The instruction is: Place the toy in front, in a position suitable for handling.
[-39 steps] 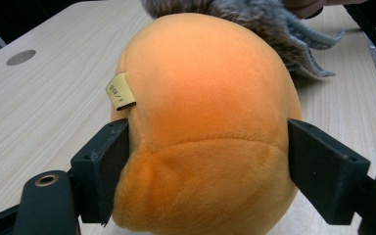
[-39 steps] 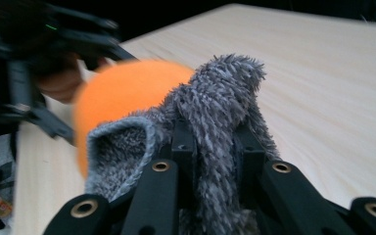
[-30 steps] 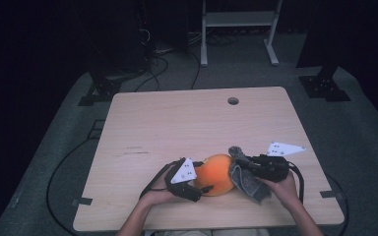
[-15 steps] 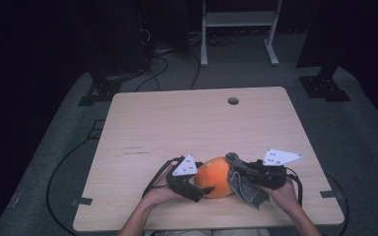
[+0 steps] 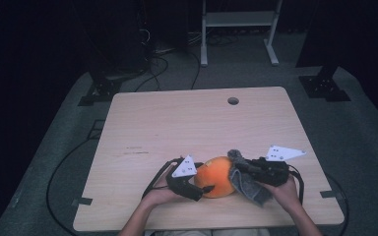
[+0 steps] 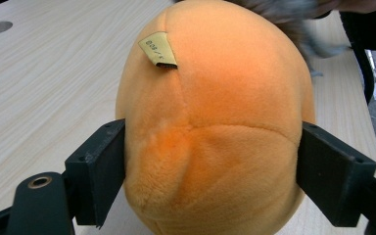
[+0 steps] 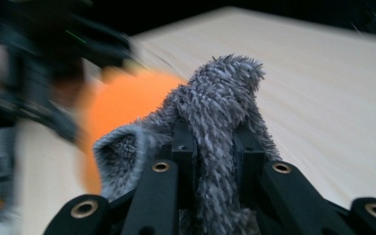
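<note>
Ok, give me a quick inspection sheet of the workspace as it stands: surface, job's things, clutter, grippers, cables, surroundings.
Surface: light wooden table, round hole near the far edge.
Job's things: round orange plush ball with a small yellow tag, resting on the table; fuzzy grey cloth against its right side.
Clutter: nothing seen.
Grippers: left gripper has its jaws on both sides of the ball, pads touching it, and they have just been opening; right gripper is shut on the cloth.
Cables: black cables trail off the table's left and right edges.
Surroundings: dark room, grey floor, white stand beyond the table.
</note>
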The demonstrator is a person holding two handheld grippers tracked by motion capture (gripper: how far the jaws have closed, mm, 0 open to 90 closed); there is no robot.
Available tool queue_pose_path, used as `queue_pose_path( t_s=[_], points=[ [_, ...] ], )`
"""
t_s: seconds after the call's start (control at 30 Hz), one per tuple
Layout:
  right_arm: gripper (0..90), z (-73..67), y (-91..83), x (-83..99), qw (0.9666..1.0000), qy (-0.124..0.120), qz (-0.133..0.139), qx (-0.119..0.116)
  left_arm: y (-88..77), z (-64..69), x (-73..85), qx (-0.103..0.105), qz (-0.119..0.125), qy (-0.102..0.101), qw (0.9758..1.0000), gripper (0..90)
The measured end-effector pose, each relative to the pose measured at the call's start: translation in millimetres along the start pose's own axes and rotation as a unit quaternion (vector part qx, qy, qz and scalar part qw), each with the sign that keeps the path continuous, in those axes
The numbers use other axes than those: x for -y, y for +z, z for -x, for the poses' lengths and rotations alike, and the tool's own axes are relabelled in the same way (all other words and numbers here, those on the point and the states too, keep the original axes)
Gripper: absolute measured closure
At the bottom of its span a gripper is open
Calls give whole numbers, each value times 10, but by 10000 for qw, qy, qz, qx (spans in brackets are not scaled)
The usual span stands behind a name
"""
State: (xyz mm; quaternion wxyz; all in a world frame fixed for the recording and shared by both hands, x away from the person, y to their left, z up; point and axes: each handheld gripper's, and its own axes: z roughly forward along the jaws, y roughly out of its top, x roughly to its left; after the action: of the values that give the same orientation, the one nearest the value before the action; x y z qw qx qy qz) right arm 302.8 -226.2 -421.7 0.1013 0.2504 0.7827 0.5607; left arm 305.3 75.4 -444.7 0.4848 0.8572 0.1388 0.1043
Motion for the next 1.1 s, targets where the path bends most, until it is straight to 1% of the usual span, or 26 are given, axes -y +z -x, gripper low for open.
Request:
queue_pose_path(
  t_s=[0.03,0.07,0.1,0.13,0.2,0.3,0.33,0.4,0.47,0.5,0.53,0.6,0.63,0.67,0.73,0.77,0.83,0.87,0.93,1.03,1.1],
  points=[
    [751,-64,24,-40,9998,-131,54,-111,3,9,-1,-20,-16,26,10000,181],
    [750,-120,57,-62,9995,-273,7,-135,4,23,1,-33,-30,60,10000,182],
    [751,-153,95,-58,9991,-419,-84,-55,2,28,2,-40,-48,80,9999,184],
    [751,-145,105,-46,9991,-399,-98,-44,-1,31,2,-35,-58,121,9999,190],
    [752,-70,90,-19,9997,-195,-121,-74,1,32,-5,-32,-66,144,9999,207],
    [752,34,40,60,9994,-156,-280,151,0,36,5,-28,-25,166,9999,216],
    [752,79,26,106,9990,-99,-379,224,-2,37,7,-28,-21,172,9998,217],
    [752,145,7,172,9986,76,-466,257,-2,35,7,-22,-22,182,9998,217],
    [752,168,-8,194,9978,106,-577,309,-5,29,6,-16,-31,184,9998,216],
    [752,169,-19,191,9976,95,-595,338,-10,23,10,-14,-33,184,9998,214],
    [752,152,-37,176,9980,88,-542,305,-15,20,19,-9,-28,181,9998,211],
    [751,98,-65,130,9988,-20,-418,259,-11,16,32,-8,25,132,9999,211],
    [751,41,-78,79,9996,-93,-229,126,-6,14,30,-13,21,141,9999,211],
    [751,-2,-81,41,9998,-164,-134,35,5,16,22,-23,16,152,9999,211],
    [751,-127,-58,-60,9992,-313,101,-229,26,30,5,-37,15,181,9998,211],
    [751,-184,-27,-98,9985,-443,143,-303,28,35,4,-43,13,199,9998,211],
    [751,-256,60,-120,9972,-706,-64,-230,17,39,17,-34,16,162,9999,212],
    [750,-245,102,-104,9966,-792,-177,-153,15,31,25,-29,12,102,9999,212],
    [751,-181,117,-79,9975,-666,-179,-158,14,14,30,-4,26,54,10000,212],
    [750,-81,79,-36,9983,-528,-247,-2,10,7,33,13,24,52,10000,212],
    [750,7,39,54,9991,-329,-262,91,10,6,42,9,62,52,10000,211]
  ],
)
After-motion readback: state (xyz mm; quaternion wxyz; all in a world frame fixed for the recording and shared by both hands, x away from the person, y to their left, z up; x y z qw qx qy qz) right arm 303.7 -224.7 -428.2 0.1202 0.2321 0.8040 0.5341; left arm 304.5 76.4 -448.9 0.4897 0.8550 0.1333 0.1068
